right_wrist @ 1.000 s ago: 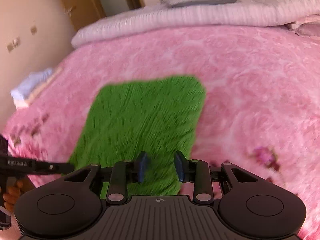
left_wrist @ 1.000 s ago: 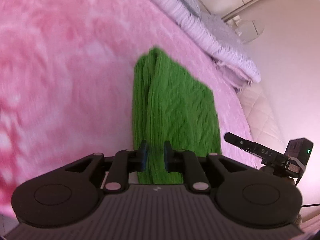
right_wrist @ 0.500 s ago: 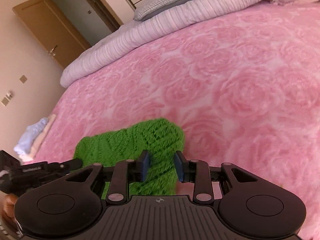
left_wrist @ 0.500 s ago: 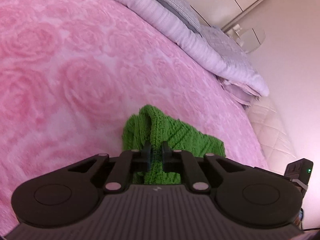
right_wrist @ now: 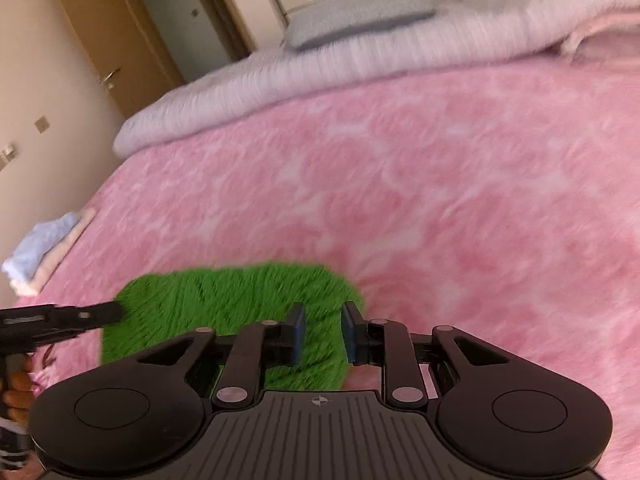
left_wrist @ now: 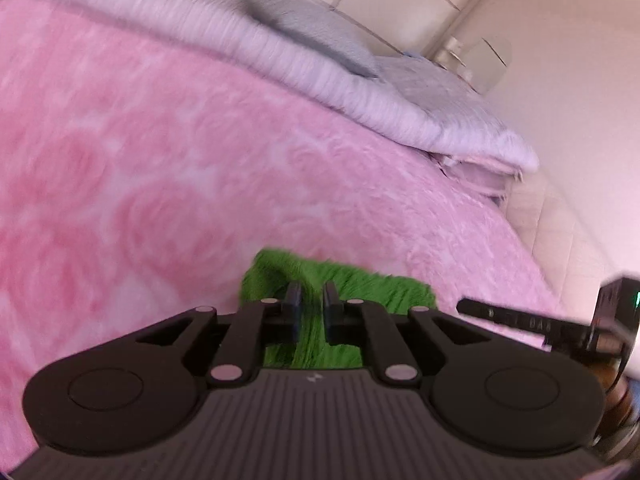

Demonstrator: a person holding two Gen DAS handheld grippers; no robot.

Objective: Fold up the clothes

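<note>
Currently green knit garment (right_wrist: 224, 312) lies folded on the pink bed (right_wrist: 440, 200), left gripper (left_wrist: 308, 312) pinching its near edge, right gripper (right_wrist: 322, 332) parted over its corner, unclamped; judged final fold placement; next: release, smooth.

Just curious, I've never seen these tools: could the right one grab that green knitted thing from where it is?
Probably yes. The right gripper has its jaws apart, right over the near edge of the green knitted garment, which lies on the pink bedspread. Nothing sits between them.
</note>
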